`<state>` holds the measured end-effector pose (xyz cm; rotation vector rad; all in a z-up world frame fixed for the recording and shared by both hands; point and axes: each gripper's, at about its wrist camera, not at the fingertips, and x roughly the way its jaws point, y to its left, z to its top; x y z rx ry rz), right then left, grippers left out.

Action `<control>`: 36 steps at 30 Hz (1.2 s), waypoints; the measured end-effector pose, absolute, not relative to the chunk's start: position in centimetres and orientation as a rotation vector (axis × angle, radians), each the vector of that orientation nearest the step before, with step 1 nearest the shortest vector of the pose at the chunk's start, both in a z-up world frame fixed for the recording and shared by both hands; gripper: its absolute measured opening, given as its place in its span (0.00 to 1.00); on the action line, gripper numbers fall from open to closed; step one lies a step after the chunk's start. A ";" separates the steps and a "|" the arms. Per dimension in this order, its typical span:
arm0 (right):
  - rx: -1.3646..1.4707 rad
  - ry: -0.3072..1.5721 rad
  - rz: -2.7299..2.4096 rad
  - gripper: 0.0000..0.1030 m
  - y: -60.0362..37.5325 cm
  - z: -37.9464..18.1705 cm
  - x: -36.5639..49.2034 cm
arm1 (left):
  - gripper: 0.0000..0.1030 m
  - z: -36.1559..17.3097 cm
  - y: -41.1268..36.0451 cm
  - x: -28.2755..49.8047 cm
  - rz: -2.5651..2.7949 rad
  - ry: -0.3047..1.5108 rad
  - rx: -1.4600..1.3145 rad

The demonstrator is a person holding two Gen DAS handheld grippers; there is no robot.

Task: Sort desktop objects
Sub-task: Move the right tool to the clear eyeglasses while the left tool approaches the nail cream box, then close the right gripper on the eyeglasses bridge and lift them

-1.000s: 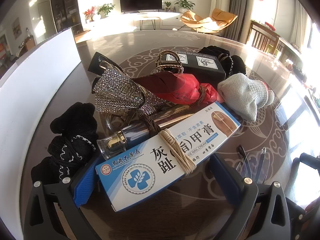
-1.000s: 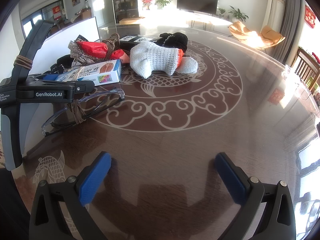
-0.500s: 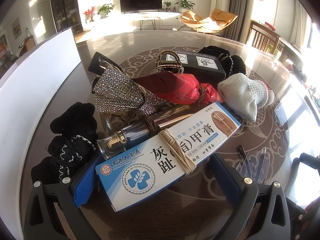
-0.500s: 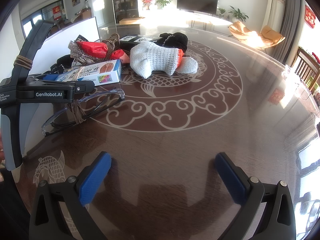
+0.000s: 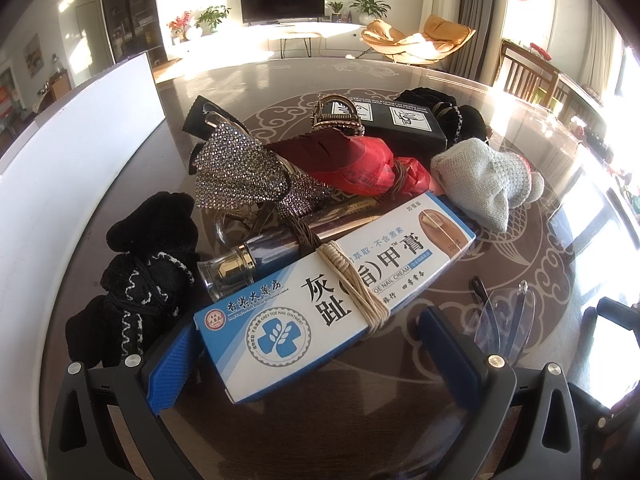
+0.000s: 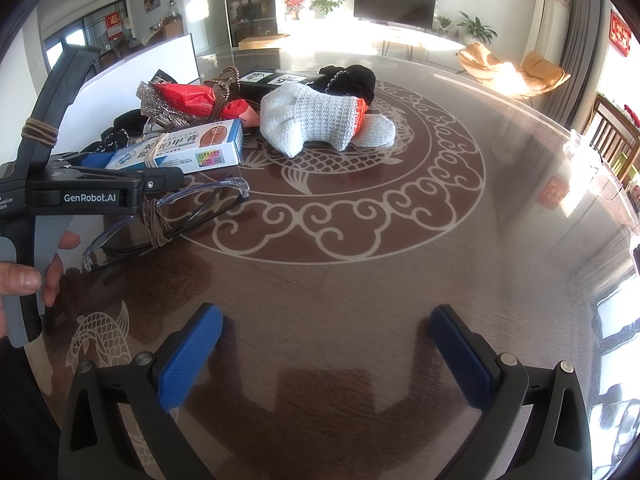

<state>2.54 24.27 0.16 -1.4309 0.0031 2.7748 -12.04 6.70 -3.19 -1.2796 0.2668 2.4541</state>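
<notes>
Between our left gripper's (image 5: 304,344) blue pads lies the blue-and-white ointment box (image 5: 332,292), tied round its middle with pale cord; the jaws stand wide on either side of it, and we cannot tell whether either pad touches the box. It rests on the dark patterned table (image 5: 520,248), angled away toward the right.

Just behind the box lies a glass bottle with a gold collar (image 5: 240,268), bound with brown twine. Against that sit a rhinestone bow (image 5: 244,172) and a red packet (image 5: 360,164). A grey knitted glove (image 5: 484,184) lies at the box's far right end, and a black fabric piece with white stitching (image 5: 136,280) sits by our left pad. Farther back we see a black box with white labels (image 5: 400,120). Clear-framed glasses (image 5: 504,320) lie near our right pad, close to the box.

From the right wrist view, our right gripper (image 6: 324,356) hangs over bare table (image 6: 360,280) with its jaws spread and nothing between them, well apart from the pile. The glasses (image 6: 168,216) there show brown twine wrapped around their middle. A white board (image 5: 60,160) stands along the table's left side.
</notes>
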 end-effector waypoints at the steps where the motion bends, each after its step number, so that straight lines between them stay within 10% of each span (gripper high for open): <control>1: -1.431 0.003 2.775 1.00 24.2 0.2 2.5 | 1.00 -3.1 6.5 -11.6 2.442 0.275 -1.279; 11: -1.413 0.043 2.785 1.00 24.5 0.4 2.8 | 1.00 -3.2 3.8 -8.0 2.395 0.327 -1.295; 17: -1.238 0.540 2.955 1.00 23.5 3.7 2.7 | 1.00 -0.4 0.3 -7.0 2.647 0.248 -1.234; 24: -1.453 0.217 2.979 0.99 15.1 2.6 -2.2 | 1.00 1.1 -3.8 -7.0 2.845 0.099 -1.222; 27: -1.538 0.015 2.893 0.83 13.4 1.5 -3.2 | 1.00 0.6 -5.7 -6.9 2.851 0.025 -1.243; 31: -1.489 -0.042 2.903 0.29 14.7 1.4 -2.4 | 1.00 0.2 -5.0 -6.6 2.807 0.043 -1.239; 36: -1.440 -0.075 2.851 0.27 20.1 1.4 0.7 | 1.00 0.3 -1.2 -5.8 2.668 0.186 -1.154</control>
